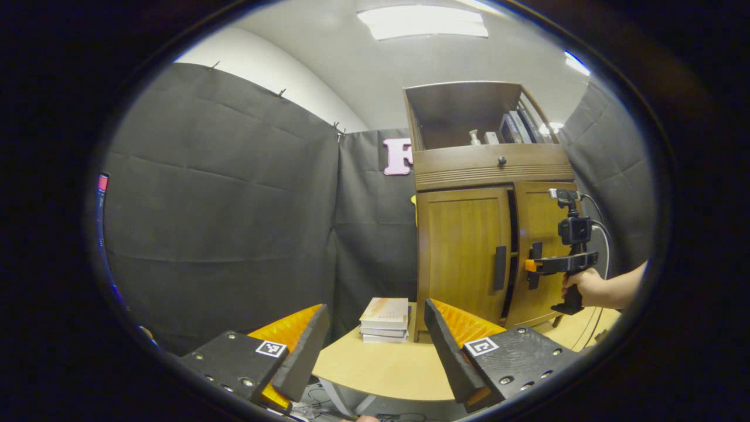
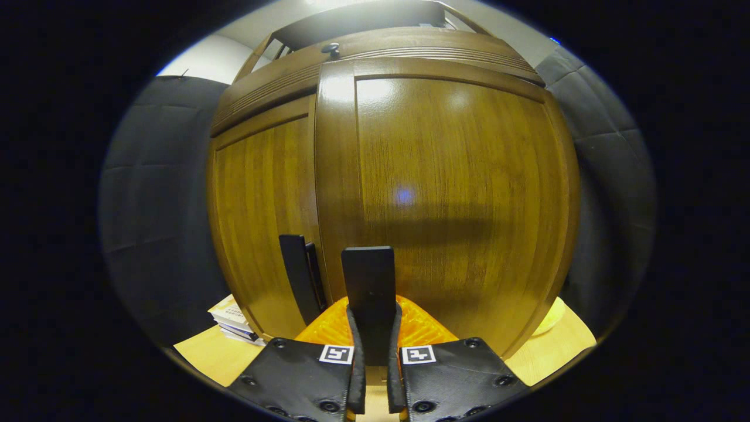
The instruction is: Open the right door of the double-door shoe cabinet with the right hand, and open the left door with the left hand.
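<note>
The shoe cabinet point(image 1: 486, 234) stands on the tabletop point(image 1: 387, 363), and its right door point(image 2: 463, 193) already sits ajar, its edge proud of the left door point(image 2: 263, 223). I have the right gripper point(image 2: 375, 328) pinched on the right door's handle point(image 2: 369, 287), both fingers pressed against its sides. My worry is that if I pull straight back instead of following the door's arc, the smooth black handle will slide out of the pads, or the whole cabinet will drag across the tabletop toward the stack of books point(image 1: 384, 319). The swinging door could also catch the cable hanging off that gripper. In the left gripper view, the hand point(image 1: 583, 287) holds the right gripper level, forearm reaching in from the right, fingers aimed square at the door. My left gripper point(image 1: 375, 346) hangs well back from the cabinet with its fingers spread wide, empty, aimed roughly toward the left door's handle point(image 1: 500, 268).
</note>
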The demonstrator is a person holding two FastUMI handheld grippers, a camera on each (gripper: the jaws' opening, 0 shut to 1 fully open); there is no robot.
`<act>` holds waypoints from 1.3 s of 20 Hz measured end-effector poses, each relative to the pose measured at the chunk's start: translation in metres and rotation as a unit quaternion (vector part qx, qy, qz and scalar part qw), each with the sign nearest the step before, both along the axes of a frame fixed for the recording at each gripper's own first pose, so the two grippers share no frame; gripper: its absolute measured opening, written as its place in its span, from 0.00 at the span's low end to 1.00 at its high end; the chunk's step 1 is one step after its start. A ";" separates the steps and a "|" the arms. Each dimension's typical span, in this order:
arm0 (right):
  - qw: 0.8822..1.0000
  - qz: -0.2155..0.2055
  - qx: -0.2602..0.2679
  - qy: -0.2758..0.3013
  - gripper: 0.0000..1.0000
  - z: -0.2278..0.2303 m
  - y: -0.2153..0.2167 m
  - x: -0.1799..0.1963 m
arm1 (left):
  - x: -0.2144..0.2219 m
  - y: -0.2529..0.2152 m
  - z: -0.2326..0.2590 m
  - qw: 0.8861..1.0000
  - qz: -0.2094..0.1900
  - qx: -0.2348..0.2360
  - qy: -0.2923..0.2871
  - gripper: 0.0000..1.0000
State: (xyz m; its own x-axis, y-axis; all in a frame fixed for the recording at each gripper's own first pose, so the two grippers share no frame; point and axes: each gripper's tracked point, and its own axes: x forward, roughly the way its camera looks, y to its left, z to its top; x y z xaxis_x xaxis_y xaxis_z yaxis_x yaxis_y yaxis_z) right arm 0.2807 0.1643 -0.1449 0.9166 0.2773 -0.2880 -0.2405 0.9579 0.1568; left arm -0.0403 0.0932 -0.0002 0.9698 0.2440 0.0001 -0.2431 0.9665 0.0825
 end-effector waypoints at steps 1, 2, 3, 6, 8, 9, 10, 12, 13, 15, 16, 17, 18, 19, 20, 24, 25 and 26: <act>1.000 0.004 0.004 -0.001 0.15 0.001 -0.002 -0.007 | 0.000 -0.001 0.001 1.000 -0.004 0.000 -0.001 0.95; 1.000 0.009 0.004 -0.002 0.13 0.003 -0.004 -0.014 | 0.000 -0.002 0.003 1.000 -0.009 0.000 -0.002 0.95; 1.000 0.013 0.003 -0.002 0.13 0.004 -0.008 -0.021 | -0.001 -0.004 0.004 1.000 -0.014 0.001 -0.002 0.95; 1.000 0.021 0.007 -0.001 0.13 0.008 -0.016 -0.035 | -0.003 -0.009 0.008 0.999 -0.034 -0.002 -0.003 0.93; 1.000 0.024 0.010 0.002 0.13 0.010 -0.027 -0.052 | -0.004 -0.013 0.010 0.999 -0.050 -0.004 -0.003 0.93; 1.000 0.025 0.011 0.002 0.13 0.011 -0.030 -0.057 | -0.006 -0.014 0.012 0.998 -0.059 -0.004 -0.003 0.93; 1.000 0.026 0.012 0.001 0.12 0.013 -0.034 -0.062 | -0.005 -0.014 0.012 0.998 -0.067 -0.005 -0.004 0.93; 1.000 0.027 0.013 0.002 0.12 0.013 -0.043 -0.074 | -0.005 -0.016 0.015 0.996 -0.084 -0.007 -0.004 0.94; 1.000 0.026 0.012 0.002 0.12 0.013 -0.048 -0.080 | -0.006 -0.018 0.016 0.996 -0.092 -0.008 -0.004 0.94; 1.000 0.024 0.009 0.003 0.12 0.015 -0.058 -0.090 | -0.004 -0.017 0.018 0.994 -0.106 -0.007 -0.003 0.94; 1.000 0.023 0.009 0.003 0.12 0.015 -0.063 -0.094 | -0.003 -0.017 0.019 0.994 -0.111 -0.007 -0.002 0.94; 1.000 0.021 0.010 0.004 0.12 0.015 -0.069 -0.099 | -0.002 -0.016 0.020 0.993 -0.117 -0.008 -0.002 0.94; 1.000 0.019 0.013 0.006 0.12 0.016 -0.075 -0.103 | -0.002 -0.015 0.022 0.992 -0.122 -0.008 -0.002 0.94; 1.000 0.016 0.016 0.008 0.12 0.017 -0.081 -0.107 | -0.001 -0.015 0.022 0.992 -0.128 -0.010 -0.001 0.94; 1.000 0.013 0.017 0.010 0.12 0.017 -0.087 -0.112 | -0.001 -0.015 0.023 0.991 -0.132 -0.011 0.001 0.94; 1.000 0.004 0.018 0.012 0.12 0.018 -0.112 -0.127 | 0.005 -0.017 0.022 0.988 -0.153 -0.015 0.007 0.95; 1.000 0.001 0.019 0.013 0.12 0.019 -0.118 -0.130 | 0.008 -0.018 0.021 0.987 -0.158 -0.015 0.008 0.95; 1.000 -0.001 0.021 0.013 0.12 0.019 -0.123 -0.133 | 0.010 -0.018 0.021 0.986 -0.163 -0.016 0.008 0.95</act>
